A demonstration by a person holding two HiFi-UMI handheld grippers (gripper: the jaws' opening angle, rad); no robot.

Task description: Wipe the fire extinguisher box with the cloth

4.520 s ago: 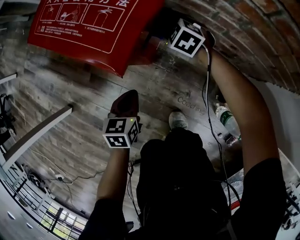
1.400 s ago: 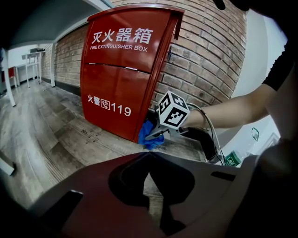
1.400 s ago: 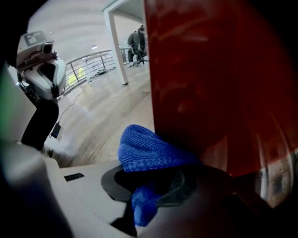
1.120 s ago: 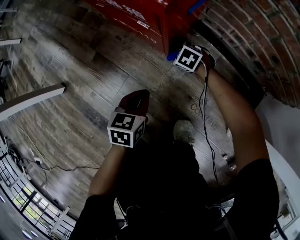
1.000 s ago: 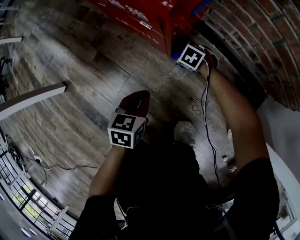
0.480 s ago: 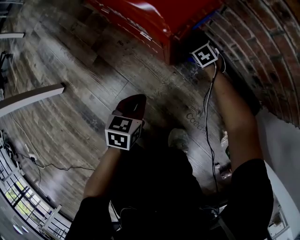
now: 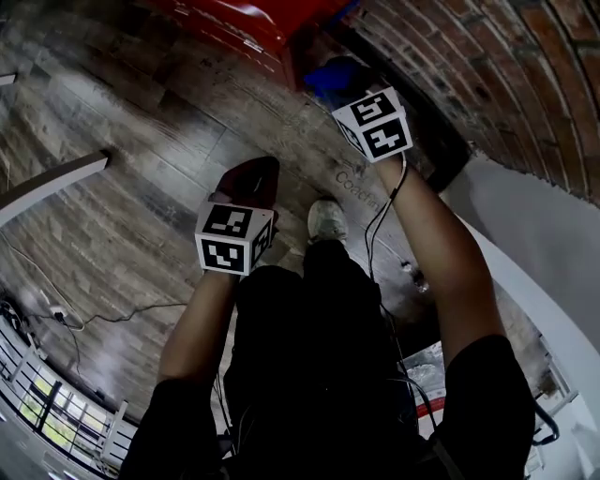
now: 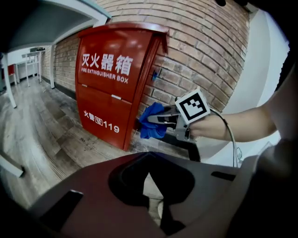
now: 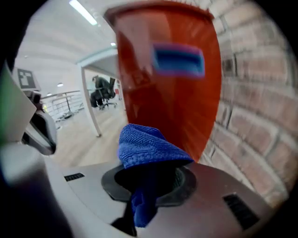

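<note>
The red fire extinguisher box (image 7: 246,21) stands on the floor against the brick wall; the left gripper view shows its front (image 8: 111,79) with white lettering. My right gripper (image 7: 343,90) is shut on a bunched blue cloth (image 7: 330,75), a short way off the box's side by the wall. In the right gripper view the cloth (image 9: 146,148) bulges out of the gripper (image 9: 149,173), with the box's red side (image 9: 172,79) blurred ahead. My left gripper (image 7: 249,176) hangs over the wooden floor, shut and empty (image 8: 150,160). From there I see the right gripper (image 8: 162,119) and cloth (image 8: 150,123).
The brick wall (image 7: 487,66) runs along the right, with a white wall (image 7: 544,244) beyond it. A white bar (image 7: 47,192) and a loose cable (image 7: 112,314) lie on the floor to the left. The person's shoe (image 7: 326,220) is below the grippers.
My right gripper with the cloth has drawn back from the box's side toward me. The left gripper has stayed where it was, still shut.
</note>
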